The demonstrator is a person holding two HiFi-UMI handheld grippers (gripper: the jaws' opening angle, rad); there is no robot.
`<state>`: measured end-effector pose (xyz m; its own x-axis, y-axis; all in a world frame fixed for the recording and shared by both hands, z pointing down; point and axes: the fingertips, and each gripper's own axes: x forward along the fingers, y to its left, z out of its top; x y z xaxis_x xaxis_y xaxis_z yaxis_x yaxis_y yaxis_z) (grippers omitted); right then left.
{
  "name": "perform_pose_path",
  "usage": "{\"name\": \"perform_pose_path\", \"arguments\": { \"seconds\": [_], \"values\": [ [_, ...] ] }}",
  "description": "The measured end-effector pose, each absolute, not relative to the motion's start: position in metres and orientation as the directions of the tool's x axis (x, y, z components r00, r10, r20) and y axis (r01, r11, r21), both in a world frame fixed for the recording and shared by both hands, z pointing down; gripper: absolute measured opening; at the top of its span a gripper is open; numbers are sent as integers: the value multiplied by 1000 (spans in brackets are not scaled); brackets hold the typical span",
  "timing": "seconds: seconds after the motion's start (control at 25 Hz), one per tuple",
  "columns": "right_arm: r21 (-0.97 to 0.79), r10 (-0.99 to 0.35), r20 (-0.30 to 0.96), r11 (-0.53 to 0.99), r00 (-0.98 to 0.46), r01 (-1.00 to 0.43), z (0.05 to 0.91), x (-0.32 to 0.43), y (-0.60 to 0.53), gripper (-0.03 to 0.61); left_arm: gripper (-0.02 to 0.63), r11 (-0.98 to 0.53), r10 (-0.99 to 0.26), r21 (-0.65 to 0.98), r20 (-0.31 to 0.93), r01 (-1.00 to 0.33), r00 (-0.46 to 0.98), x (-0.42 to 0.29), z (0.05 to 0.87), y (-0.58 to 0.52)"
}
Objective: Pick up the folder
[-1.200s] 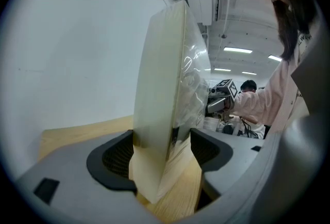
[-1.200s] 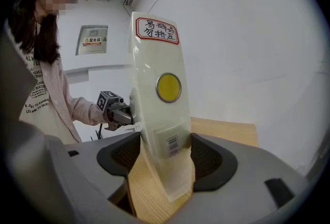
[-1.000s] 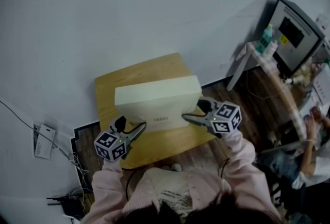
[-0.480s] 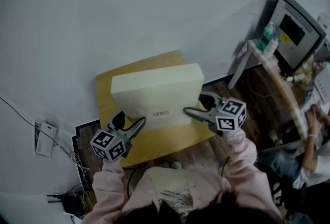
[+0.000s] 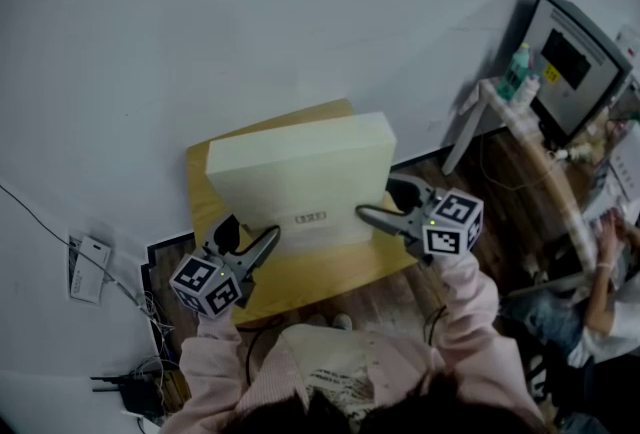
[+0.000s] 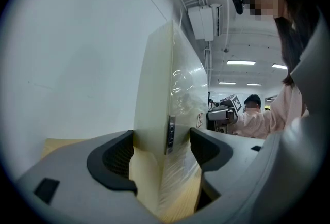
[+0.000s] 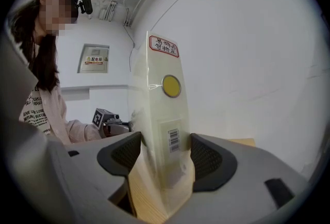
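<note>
A white wall fills the upper and left part of the head view. A dark wood floor runs below it at the right. Against the wall, in mid-frame, stands a small yellow-wood worktop.

Over the far half of the worktop is the folder, a thick cream box type standing on its long edge. Its long axis runs left to right across the frame, with the right end a little higher in the picture. One broad face, carrying a small label, is turned toward the person. It is closed, so nothing inside shows, and a glossy film wraps it. No view shows whether its lower edge is clear of the wood.

The left tongs stand wide and pinch the folder's left end. The right tongs pinch its right end in the same way. Both come in from the lower part of the frame.

The right gripper view shows that narrow end of the folder upright. It carries a red-bordered label at the top, a yellow round sticker below that, and a barcode lowest.

At the upper right a white side table carries a green bottle, with a dark screen behind it. Cables lie at the lower left.
</note>
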<state>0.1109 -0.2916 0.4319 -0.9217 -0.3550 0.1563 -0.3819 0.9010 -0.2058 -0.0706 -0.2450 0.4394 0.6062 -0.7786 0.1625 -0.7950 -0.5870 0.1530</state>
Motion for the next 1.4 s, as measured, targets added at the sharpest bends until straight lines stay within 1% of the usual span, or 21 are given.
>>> {"name": "perform_pose_path", "arguments": {
  "seconds": [0.4,0.64,1.2,1.4],
  "values": [
    [-195,-387,114,894,-915,-403,404,112,-281,310,341,-594,-785,137,117,-793,608,-71,413,-237],
    [-194,-407,79,889,-910,-414,387,107,-274,310,339,-586,-795,154,77,-795,601,-76,396,-229],
    [-192,-410,34,892,-911,-409,364,103,-261,310,339,-574,-814,125,21,-810,580,-80,370,-214],
    [-156,-414,27,897,-910,-413,354,101,-256,310,337,-574,-815,123,12,-809,580,-81,365,-210]
  ]
}}
